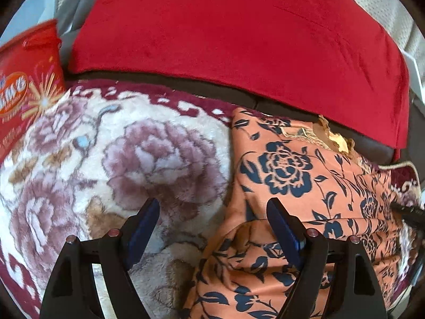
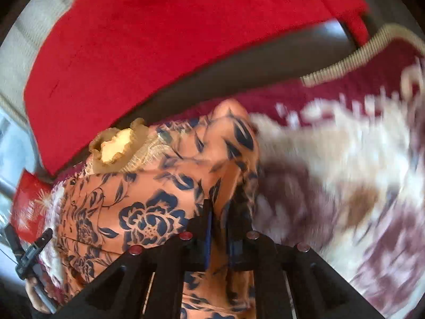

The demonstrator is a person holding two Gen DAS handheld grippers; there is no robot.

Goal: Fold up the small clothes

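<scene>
An orange garment (image 1: 305, 186) with dark blue flowers and a cream lace collar (image 1: 336, 139) lies rumpled on a plush floral blanket (image 1: 119, 159). My left gripper (image 1: 212, 212) hovers open at the garment's left edge: one finger is over the blanket, the other over the orange cloth, and nothing is between them. In the right wrist view, my right gripper (image 2: 219, 212) is shut on a raised fold of the garment (image 2: 148, 194) near its right edge, with orange fabric pinched between the blue pads. The collar (image 2: 117, 146) lies at the far left.
A large red cushion (image 1: 239, 40) fills the back, with a dark gap in front of it. A red printed bag (image 1: 24, 87) stands at the far left. The blanket's ribbed beige hem (image 2: 353, 55) runs at the upper right of the right wrist view.
</scene>
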